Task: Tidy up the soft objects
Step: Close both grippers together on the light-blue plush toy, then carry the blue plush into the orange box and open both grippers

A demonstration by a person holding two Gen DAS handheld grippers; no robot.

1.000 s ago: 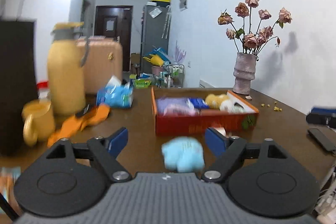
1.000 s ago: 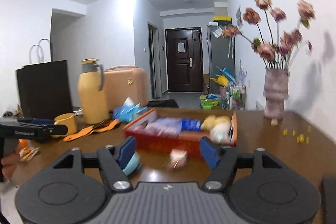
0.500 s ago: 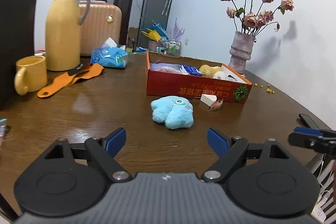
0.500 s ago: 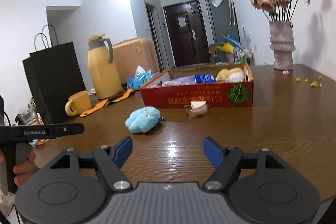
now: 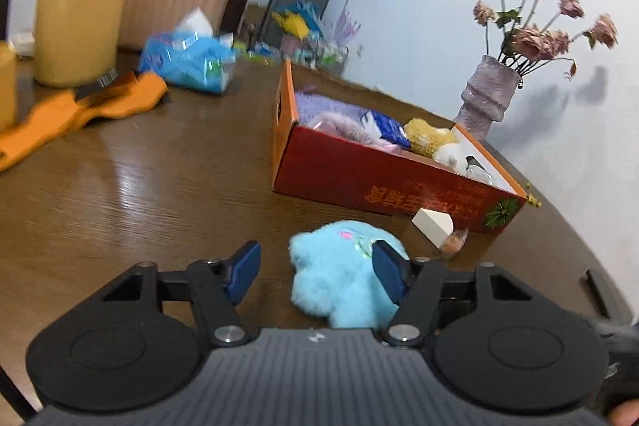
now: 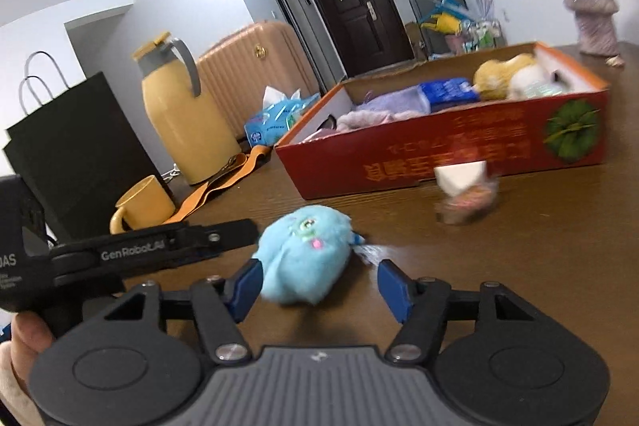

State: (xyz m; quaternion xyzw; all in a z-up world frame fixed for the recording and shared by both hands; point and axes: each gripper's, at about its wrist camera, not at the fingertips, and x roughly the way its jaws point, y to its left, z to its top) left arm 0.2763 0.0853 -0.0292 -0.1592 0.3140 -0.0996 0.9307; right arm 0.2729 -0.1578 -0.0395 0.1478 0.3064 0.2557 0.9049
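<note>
A fluffy light-blue plush toy (image 5: 339, 266) (image 6: 303, 254) lies on the brown table in front of a red cardboard box (image 5: 383, 182) (image 6: 439, 154) that holds cloths and small plush toys. My left gripper (image 5: 315, 272) has the toy between its closing jaws: the toy lies against the right finger, while the left finger stands apart from it. My right gripper (image 6: 319, 286) comes at the same toy from the other side, jaws also closing; the left finger touches the fur and the right finger is clear of it. The left gripper (image 6: 235, 232) shows side-on in the right wrist view.
A white wedge sponge (image 5: 433, 224) (image 6: 459, 176) and a small wrapped item (image 6: 467, 204) lie by the box front. At the left stand a yellow thermos (image 6: 183, 114), a yellow mug (image 6: 143, 206), an orange strap (image 6: 215, 186), a tissue pack (image 5: 187, 60) and a black bag (image 6: 68, 146). A flower vase (image 5: 485, 102) stands behind the box.
Both grippers have dropped and moved forward onto the blue plush toy, which now sits between each pair of jaws. Both pairs of jaws stand narrower than before.
</note>
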